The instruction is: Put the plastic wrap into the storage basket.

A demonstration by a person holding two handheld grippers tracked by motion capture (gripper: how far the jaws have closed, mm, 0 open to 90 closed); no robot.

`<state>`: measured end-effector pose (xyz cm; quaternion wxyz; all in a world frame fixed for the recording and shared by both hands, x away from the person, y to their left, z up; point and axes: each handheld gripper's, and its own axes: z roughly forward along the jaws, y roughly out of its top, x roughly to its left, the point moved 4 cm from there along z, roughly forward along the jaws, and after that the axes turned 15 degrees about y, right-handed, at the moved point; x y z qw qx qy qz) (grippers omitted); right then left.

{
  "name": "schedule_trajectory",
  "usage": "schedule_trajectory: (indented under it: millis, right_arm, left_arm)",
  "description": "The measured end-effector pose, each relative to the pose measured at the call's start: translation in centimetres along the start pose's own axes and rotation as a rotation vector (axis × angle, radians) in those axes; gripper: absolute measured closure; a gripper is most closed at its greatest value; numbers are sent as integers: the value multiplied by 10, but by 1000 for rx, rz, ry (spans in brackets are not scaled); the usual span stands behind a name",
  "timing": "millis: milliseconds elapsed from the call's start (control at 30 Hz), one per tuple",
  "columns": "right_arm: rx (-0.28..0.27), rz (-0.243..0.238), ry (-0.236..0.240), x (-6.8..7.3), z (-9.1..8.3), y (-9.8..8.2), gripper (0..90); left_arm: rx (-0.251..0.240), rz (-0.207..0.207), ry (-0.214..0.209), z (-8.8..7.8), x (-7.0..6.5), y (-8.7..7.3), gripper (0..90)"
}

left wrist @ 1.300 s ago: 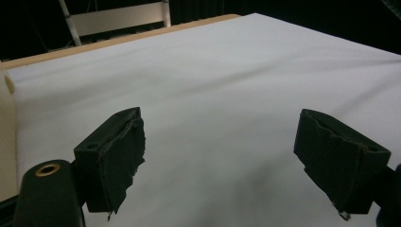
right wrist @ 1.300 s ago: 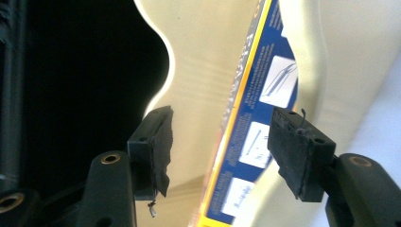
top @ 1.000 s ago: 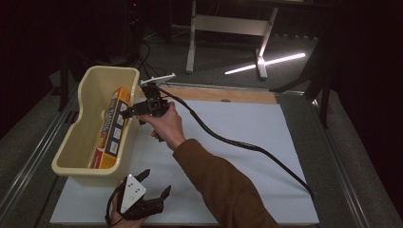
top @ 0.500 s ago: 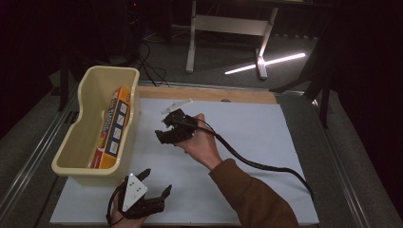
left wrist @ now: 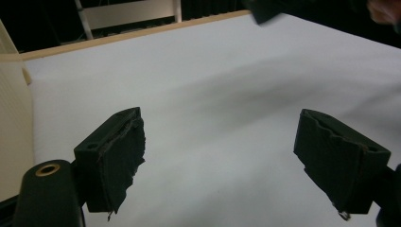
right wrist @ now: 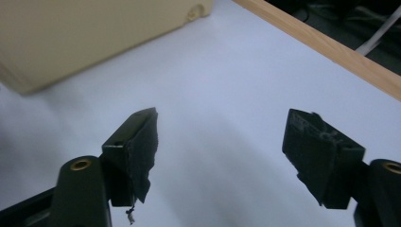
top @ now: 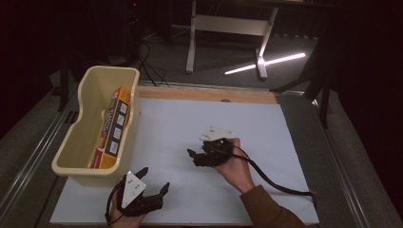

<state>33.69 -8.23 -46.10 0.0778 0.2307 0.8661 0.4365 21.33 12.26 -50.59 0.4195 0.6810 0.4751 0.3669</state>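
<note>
Room dark, walls not visible. Table (top: 294,156) covered by a white sheet, bare wooden strip (top: 209,93) along the far edge, grey metal rails (top: 28,161) down both sides. Behind it a grey floor (top: 223,57) with a white-framed stand (top: 228,23); its feet sit on the floor. A bright light streak (top: 266,63) lies diagonally across the floor near the stand's right foot. Black cables (top: 149,66) trail on the floor at far left.

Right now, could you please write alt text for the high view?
A long orange carton lies in a cream plastic tub at the left of a white table mat. The right gripper, jaws open and empty, hovers mid-mat; the left gripper sits open at the near edge.
</note>
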Motion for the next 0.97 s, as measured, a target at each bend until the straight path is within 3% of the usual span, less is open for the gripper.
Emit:
schedule_trajectory:
  millis: [67,367,567,600,733,967]
  right_arm:
    - [-17,7,-14,-3,-7,-17,253]
    - [-89,157,-44,-23,-36,-87,221]
    - [-185,253,-47,-34,-60,-115,188]
    - [-197,248,-50,-34,-64,-118,174]
    - [-204,144,-66,-29,-76,-121,126]
    - [-178,119,-77,-33,-87,-133,109]
  left_arm:
    - [0,-1,3,0,1,0,170]
    - [8,-16,17,2,5,-1,170]
    - [15,-21,24,5,8,-1,169]
    - [17,-22,29,6,9,-1,169]
    - [28,-24,35,9,10,-2,169]
    - [45,-20,25,13,6,-4,162]
